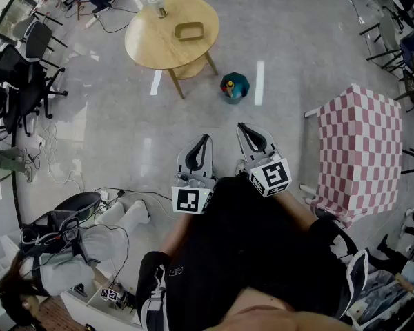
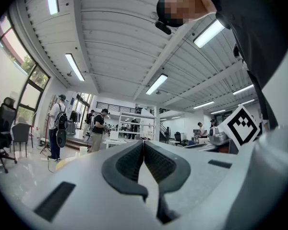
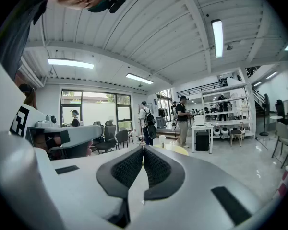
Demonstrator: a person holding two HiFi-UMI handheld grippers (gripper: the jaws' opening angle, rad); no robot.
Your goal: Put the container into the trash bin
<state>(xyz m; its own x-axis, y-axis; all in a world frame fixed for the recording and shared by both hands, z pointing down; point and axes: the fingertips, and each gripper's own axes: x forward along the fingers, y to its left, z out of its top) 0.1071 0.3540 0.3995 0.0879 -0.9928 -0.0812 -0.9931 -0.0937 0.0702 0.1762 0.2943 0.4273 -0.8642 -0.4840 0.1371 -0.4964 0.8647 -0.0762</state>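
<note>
1. Currently both grippers are empty with their jaws closed together: left gripper (image 1: 205,139) and right gripper (image 1: 242,127), held close to the person's body.
2. The container (image 1: 190,31) lies on the round table (image 1: 152,47), well apart from both grippers. The trash bin (image 1: 234,87) stands on the floor beside a table leg.
3. Risk: closed jaws would likely shove the container across the tabletop, so they need to part before the grasp.
4. Risk: a wide reach could knock the cup (image 1: 156,5) at the table's far edge.
5. Risk: the floor cables (image 1: 124,190) at left could snag a foot.
6. Clearance: the floor straight ahead is open. The checked table (image 1: 362,150) bounds the right.
</note>
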